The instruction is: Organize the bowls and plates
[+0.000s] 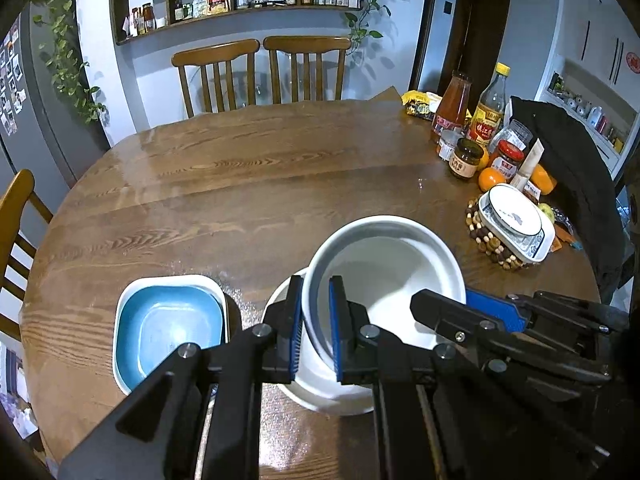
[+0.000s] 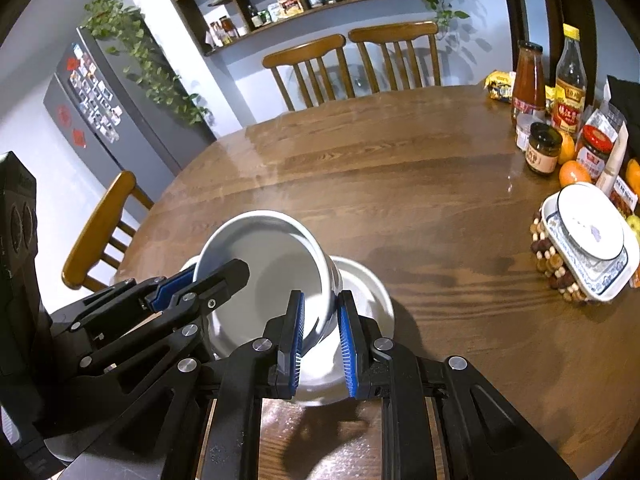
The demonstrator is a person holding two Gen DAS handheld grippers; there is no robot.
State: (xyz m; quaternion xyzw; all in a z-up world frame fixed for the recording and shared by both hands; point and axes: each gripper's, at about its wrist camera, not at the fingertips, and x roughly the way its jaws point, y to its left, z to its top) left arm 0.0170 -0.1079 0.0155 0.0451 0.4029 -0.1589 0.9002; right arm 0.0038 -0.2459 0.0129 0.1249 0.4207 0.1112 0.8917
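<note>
A deep white bowl is held tilted over a white plate near the front edge of the table. My left gripper is shut on the bowl's left wall. My right gripper is shut on the bowl's right wall, above the white plate. Each gripper shows in the other's view. A blue square dish in a white one sits left of the plate. A white round plate on a blue-patterned square dish rests on a beaded trivet at the right.
Bottles, jars and oranges crowd the table's far right, with a dark cloth beside them. Wooden chairs stand at the far side and one chair at the left. The round wooden table fills the view.
</note>
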